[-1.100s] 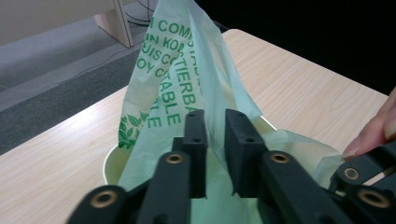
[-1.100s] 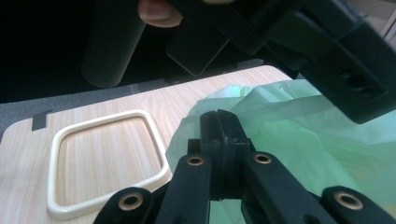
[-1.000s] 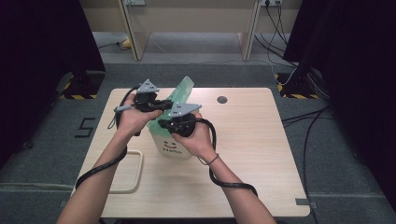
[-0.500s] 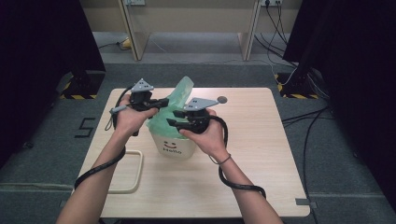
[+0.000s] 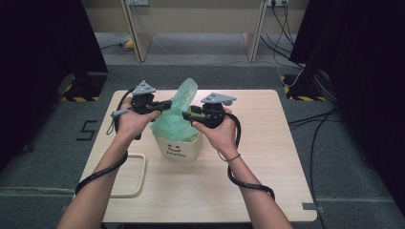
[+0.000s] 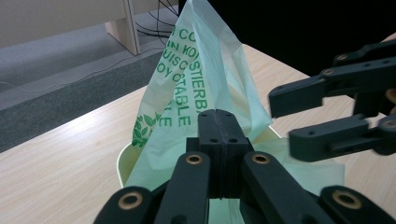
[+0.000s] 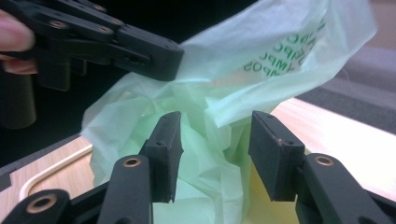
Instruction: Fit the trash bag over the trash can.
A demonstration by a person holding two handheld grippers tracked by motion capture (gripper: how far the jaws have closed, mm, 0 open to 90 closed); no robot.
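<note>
High view: a thin, crinkled, translucent green bag rises out of a small cream bin with rounded corners and a smiley face printed over the word "Hello". The bin stands near the middle of the pale wood-grain table. A cream loop-shaped handle lies flat on the table to the left of the bin. The left gripper is held level at the bag's left edge, and the right gripper is level at its right side, both forearms coming up from below. Against the frame 1 second ago, the right gripper has drawn away to the right and off the bag, while the left hand stays where it was; the bag's top now stands taller.

Left gripper view: the 2 matt black jaws are pressed together on a fold of the green bag, whose film carries dark green lettering and a leaf mark. The bin's rim shows below. The right gripper sits at the right, jaws apart.

Right gripper view: its jaws have just been opening and stand well apart, with crumpled green film behind the gap, not pinched. The left gripper clamps the bag's upper edge.
</note>
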